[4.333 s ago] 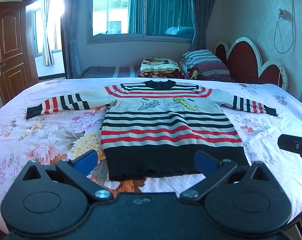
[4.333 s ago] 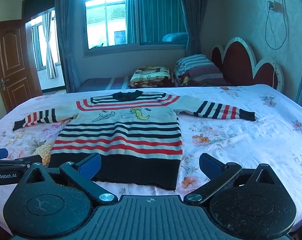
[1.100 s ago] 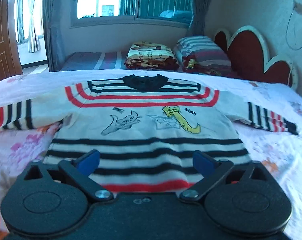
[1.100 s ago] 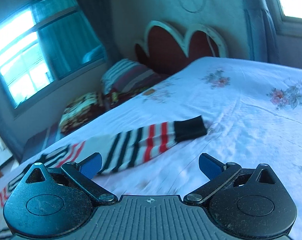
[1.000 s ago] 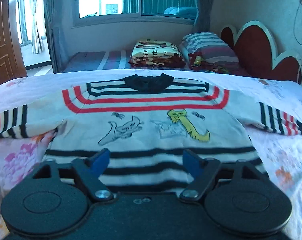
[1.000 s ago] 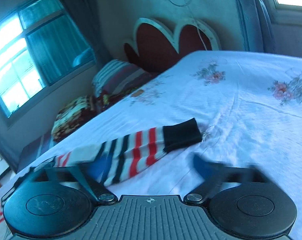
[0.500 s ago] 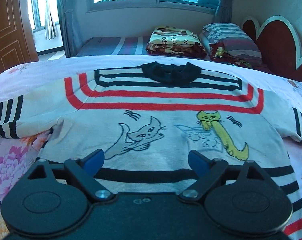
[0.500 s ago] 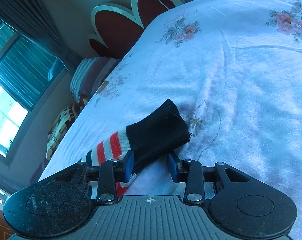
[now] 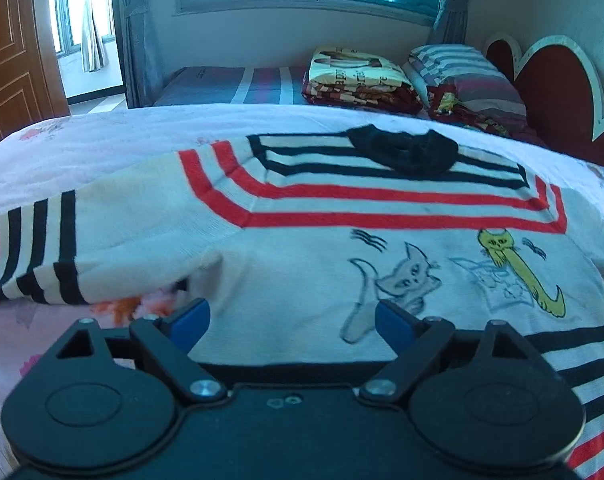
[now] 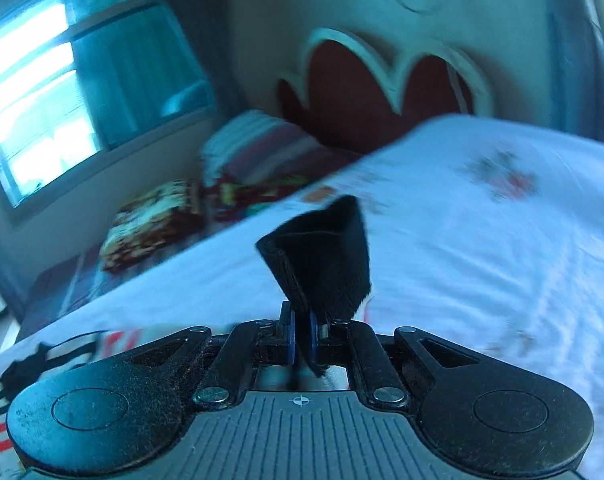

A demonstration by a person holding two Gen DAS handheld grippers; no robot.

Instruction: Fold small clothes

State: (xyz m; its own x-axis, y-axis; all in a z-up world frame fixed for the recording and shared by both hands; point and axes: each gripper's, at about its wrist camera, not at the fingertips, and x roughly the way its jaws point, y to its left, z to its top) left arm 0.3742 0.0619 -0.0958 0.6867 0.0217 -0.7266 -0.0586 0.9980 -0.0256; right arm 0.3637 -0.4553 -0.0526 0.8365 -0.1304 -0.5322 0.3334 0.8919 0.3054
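Note:
A small cream sweater [image 9: 341, 208] with red and black stripes, a black collar and cat drawings lies flat on the flowered bed sheet [image 9: 102, 140]. My left gripper [image 9: 290, 314] hangs low over its chest beside the left underarm. Its jaws are wide apart and closing slightly, with the fabric under them and nothing gripped. The left sleeve [image 9: 42, 248] stretches off to the left. My right gripper [image 10: 300, 336] is closing tight on the sleeve's black cuff [image 10: 321, 256], which sticks up from the pads, raised off the sheet [image 10: 481, 240].
A folded blanket [image 9: 353, 76] and a striped pillow [image 9: 461, 76] lie beyond the bed's far edge. The red headboard [image 9: 553, 88] stands at the right. A wooden door [image 9: 6, 52] is at the far left, below a window wall.
The left gripper has slid forward and leftward over the sweater toward the left underarm. The right gripper has pinched the black cuff and lifted it off the sheet, and its view has swung.

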